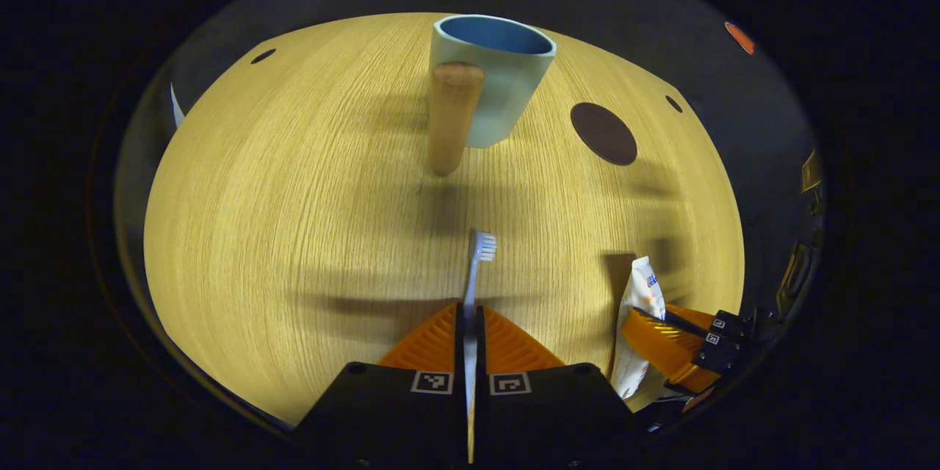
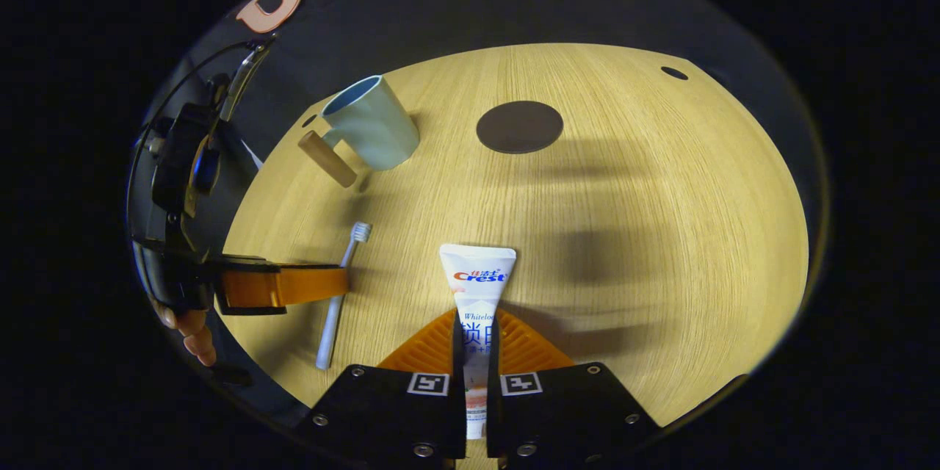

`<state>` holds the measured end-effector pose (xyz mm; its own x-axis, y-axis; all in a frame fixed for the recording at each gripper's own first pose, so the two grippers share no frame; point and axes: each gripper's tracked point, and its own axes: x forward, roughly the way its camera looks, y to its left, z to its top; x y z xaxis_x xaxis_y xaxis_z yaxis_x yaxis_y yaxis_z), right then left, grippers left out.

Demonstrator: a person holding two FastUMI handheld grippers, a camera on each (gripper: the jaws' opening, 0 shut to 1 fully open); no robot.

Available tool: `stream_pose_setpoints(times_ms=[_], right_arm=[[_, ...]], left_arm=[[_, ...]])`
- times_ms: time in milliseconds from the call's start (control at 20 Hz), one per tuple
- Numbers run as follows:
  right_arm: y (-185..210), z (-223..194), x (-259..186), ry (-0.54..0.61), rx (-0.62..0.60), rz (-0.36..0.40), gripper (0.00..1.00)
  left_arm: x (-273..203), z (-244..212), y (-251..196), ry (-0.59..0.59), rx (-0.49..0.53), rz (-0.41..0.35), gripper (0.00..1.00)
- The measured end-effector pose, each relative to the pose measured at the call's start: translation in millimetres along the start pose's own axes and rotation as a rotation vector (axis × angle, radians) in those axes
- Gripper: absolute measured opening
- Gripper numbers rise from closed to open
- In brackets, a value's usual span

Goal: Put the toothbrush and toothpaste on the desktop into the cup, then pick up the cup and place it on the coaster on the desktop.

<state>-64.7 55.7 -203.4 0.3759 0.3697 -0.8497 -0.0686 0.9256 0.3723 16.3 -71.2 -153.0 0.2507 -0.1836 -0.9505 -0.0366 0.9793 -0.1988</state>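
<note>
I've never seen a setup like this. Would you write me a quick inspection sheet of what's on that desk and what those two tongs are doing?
Surface: wooden desktop, pale grain, a few small dark holes near its edges.
Cup: pale blue cup with a wooden handle, upright and with nothing seen inside it.
Coaster: dark round coaster, bare, lying apart from the cup.
Toothbrush: toothbrush clamped in the left tongs, bristle end pointing toward the cup.
Toothpaste: toothpaste tube clamped in the right tongs.
Clutter: nothing seen.
Cables: a thin wire arcs above the left tongs' body.
Surroundings: dark booth wall; a person's fingers below the left tongs.
</note>
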Motion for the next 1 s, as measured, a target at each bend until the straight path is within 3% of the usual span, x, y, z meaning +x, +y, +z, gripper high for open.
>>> stream_pose_setpoints(times_ms=[300, 550, 1000], right_arm=[[8, 2, -1, -0.027, -0.014, 0.049, 0.07], [11, 22, -7, -0.12, -0.03, 0.09, 0.06], [6, 66, -36, -0.341, -0.069, 0.074, 0.05]], left_arm=[[6, 14, 4, -0.073, -0.027, -0.033, 0.04], [1, 28, 16, -0.183, -0.019, -0.055, 0.03], [-27, 54, 88, -0.48, 0.068, -0.042, 0.03]])
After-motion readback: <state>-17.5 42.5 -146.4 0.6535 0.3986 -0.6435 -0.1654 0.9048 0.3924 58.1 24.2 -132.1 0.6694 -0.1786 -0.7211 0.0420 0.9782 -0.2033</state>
